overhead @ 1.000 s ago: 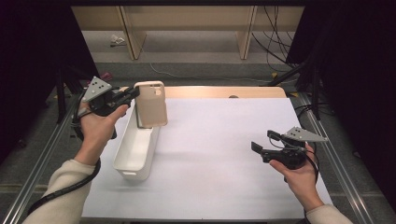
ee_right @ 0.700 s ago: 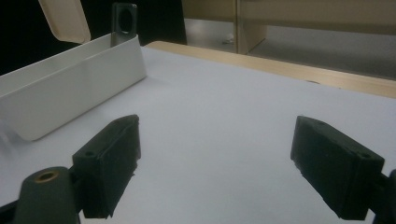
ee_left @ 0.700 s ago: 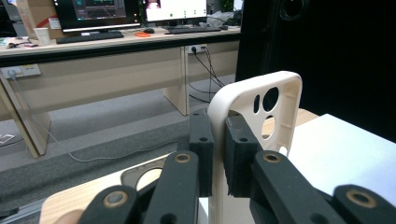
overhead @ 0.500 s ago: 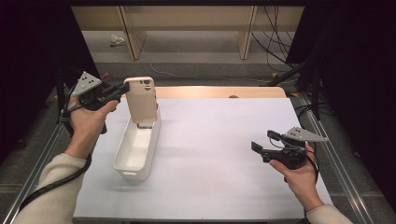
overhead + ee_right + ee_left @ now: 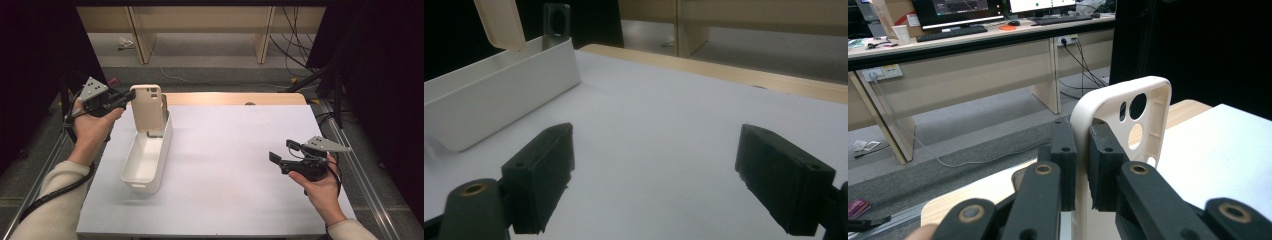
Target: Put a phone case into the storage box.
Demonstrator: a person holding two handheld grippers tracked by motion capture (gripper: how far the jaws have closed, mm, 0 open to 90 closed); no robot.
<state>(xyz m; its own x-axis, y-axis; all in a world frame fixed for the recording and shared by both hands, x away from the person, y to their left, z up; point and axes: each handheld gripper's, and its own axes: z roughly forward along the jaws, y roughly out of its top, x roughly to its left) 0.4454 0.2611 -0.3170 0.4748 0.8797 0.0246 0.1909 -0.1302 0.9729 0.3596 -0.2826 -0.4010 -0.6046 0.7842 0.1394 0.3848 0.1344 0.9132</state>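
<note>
Your left tool [image 5: 129, 97] pinches the side rim of the cream phone case [image 5: 148, 107], upper left, above the white bin [image 5: 131, 172]. It looks light and bendy; grip the rim gently. Your right tool [image 5: 274, 159] is wide open, empty.

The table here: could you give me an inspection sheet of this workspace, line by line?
Surface: white sheet over a wooden table.
Job's things: beige phone case held upright at the far end of a long white bin; a dark case stands behind it.
Clutter: nothing seen.
Grippers: left claw shut on the phone case's edge; right claw open, holding nothing, above the sheet.
Cables: one trails along the left forearm.
Surroundings: desks with monitors, floor wires.
</note>
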